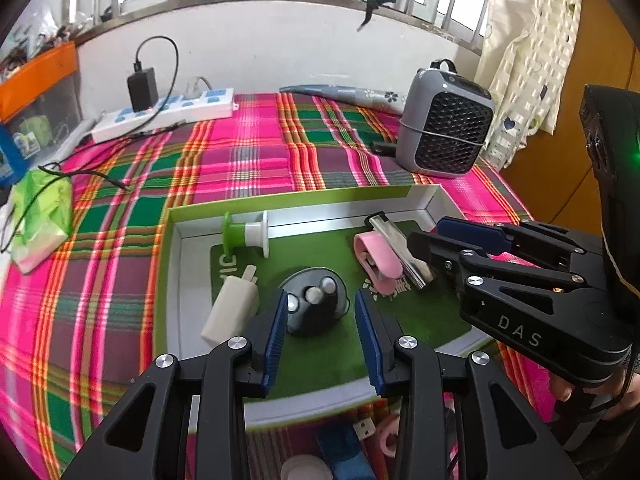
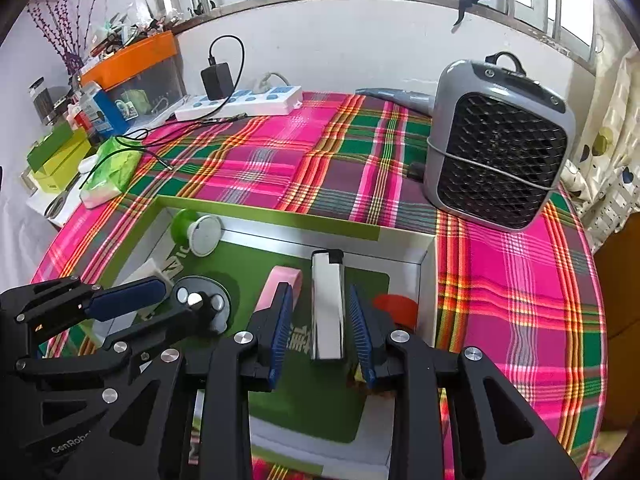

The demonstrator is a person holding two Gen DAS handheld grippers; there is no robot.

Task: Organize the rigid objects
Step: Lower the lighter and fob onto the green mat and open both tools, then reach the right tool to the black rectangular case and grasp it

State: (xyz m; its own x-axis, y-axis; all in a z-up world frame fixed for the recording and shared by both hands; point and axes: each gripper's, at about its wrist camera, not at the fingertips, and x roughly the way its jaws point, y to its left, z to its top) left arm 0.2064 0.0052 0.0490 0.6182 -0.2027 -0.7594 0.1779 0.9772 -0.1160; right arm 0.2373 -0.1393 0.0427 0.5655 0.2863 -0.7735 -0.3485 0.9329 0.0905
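Inside the green-lined box [image 2: 427,280], my right gripper [image 2: 322,328] straddles the silver lighter [image 2: 328,304], jaws apart, pads not quite touching it. Left gripper [image 1: 321,330] hangs open over the black suction mount [image 1: 314,304]. Placing or picking, I can't tell; next I'd need a clean lift clear of the pink clip [image 2: 278,284]

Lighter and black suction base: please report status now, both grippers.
Right gripper open, fingers either side of silver lighter, not closed. Left gripper open around black suction base. Pink clip lies against lighter in green box.
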